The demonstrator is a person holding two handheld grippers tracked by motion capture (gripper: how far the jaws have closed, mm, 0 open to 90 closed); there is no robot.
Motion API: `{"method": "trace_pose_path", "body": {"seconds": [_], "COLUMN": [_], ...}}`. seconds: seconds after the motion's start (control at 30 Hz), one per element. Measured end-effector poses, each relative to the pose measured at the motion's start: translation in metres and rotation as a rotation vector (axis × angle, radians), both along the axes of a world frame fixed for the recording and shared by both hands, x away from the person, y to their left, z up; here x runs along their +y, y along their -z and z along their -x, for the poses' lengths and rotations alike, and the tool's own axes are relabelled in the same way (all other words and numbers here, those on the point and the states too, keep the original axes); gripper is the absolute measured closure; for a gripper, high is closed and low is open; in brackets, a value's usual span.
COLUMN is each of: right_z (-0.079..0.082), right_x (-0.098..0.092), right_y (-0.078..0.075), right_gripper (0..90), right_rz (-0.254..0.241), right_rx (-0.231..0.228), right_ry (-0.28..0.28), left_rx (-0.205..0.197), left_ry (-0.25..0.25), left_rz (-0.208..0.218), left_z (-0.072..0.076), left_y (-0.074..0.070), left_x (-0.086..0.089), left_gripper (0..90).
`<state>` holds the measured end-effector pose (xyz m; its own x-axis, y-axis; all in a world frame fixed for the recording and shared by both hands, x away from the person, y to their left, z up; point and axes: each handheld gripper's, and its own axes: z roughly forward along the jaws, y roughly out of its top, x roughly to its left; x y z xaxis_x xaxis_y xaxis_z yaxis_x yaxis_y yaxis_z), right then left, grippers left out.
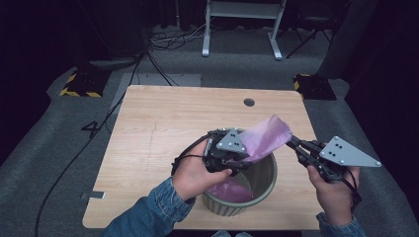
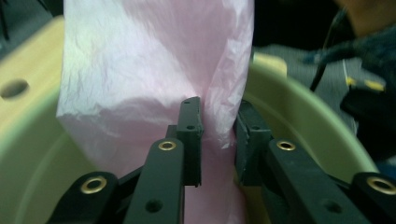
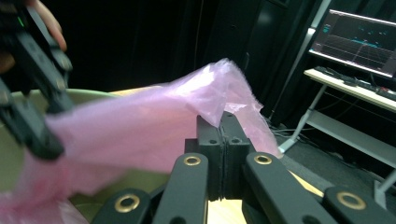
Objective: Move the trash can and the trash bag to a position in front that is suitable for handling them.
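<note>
High view: one pink bag [image 1: 264,138] of thin, crinkled, see-through plastic stretches between two black tongs. Its long axis runs from low inside one bin [image 1: 264,185], beside the left tongs [image 1: 232,158], up and away to the right, its loose corner pointing past the right tongs [image 1: 291,140]. The bin is round, pale green, smooth-walled plastic, standing on one wooden table [image 1: 163,128] with pale grain and a small round hole near the far edge.

Left gripper view: the left tongs [image 2: 218,135] stand a little apart, a fold of bag [image 2: 154,70] running between the pads; the pads seem to touch the film, though I cannot tell how firmly. The bin rim [image 2: 299,107] curves just behind them.

Right gripper view: the right tongs [image 3: 221,135] are pressed together, clamped on the bag's [image 3: 154,121] upper edge, which bunches into a wrinkled peak just above the tips. The left tongs [image 3: 32,84] show blurred at the left.

Each tong carries one grey three-cornered plate.
</note>
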<state>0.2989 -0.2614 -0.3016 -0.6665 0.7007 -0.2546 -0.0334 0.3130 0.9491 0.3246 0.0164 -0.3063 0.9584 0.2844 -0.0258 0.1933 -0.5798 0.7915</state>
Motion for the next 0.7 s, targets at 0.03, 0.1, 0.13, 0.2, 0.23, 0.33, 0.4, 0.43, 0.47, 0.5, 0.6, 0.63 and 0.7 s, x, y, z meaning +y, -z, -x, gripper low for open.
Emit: {"method": "trace_pose_path", "body": {"seconds": [0.03,0.1,0.13,0.2,0.23,0.33,0.4,0.43,0.47,0.5,0.6,0.63,0.7], "right_z": [0.001,0.002,0.002,0.004,0.004,0.005,0.006,0.007,0.007,0.007,0.007,0.007,0.007], "right_x": [0.002,0.005,0.008,0.012,0.015,0.022,0.027,0.029,0.031,0.033,0.037,0.038,0.038], "right_y": [0.0,-0.001,-0.001,-0.001,-0.002,-0.002,-0.002,-0.002,-0.002,-0.002,-0.002,-0.001,0.0], "right_gripper": [89.5,89.5,89.5,89.5,89.5,89.5,89.5,89.5,89.5,89.5,89.3,89.2,89.1], "right_rz": [0.0,0.003,0.003,0.008,0.011,0.02,0.026,0.028,0.031,0.034,0.04,0.041,0.039], "right_rx": [-0.002,-0.009,-0.009,-0.012,-0.013,-0.017,-0.017,-0.017,-0.016,-0.018,-0.011,-0.008,-0.002], "right_ry": [-0.006,-0.017,-0.023,-0.039,-0.048,-0.073,-0.091,-0.098,-0.105,-0.112,-0.126,-0.129,-0.133], "left_rx": [0.01,0.017,0.017,0.012,0.003,-0.053,-0.081,-0.087,-0.094,-0.103,-0.129,-0.138,-0.14], "left_ry": [-0.002,-0.008,-0.013,-0.024,-0.031,-0.073,-0.104,-0.113,-0.117,-0.122,-0.119,-0.118,-0.118], "left_rz": [-0.007,0.007,0.023,0.067,0.093,0.15,0.189,0.204,0.21,0.21,0.214,0.208,0.204], "left_z": [0.001,0.002,0.002,0.003,0.003,0.003,0.003,0.003,0.003,0.003,0.004,0.004,0.003], "left_y": [0.001,0.001,0.001,-0.002,-0.003,-0.009,-0.013,-0.015,-0.016,-0.016,-0.017,-0.016,-0.014], "left_x": [-0.001,0.0,0.001,0.005,0.007,0.013,0.018,0.019,0.02,0.021,0.025,0.026,0.03], "left_gripper": [72.8,65.3,59.9,48.1,42.6,33.4,32.0,32.4,34.5,38.6,55.4,62.4,74.2]}}
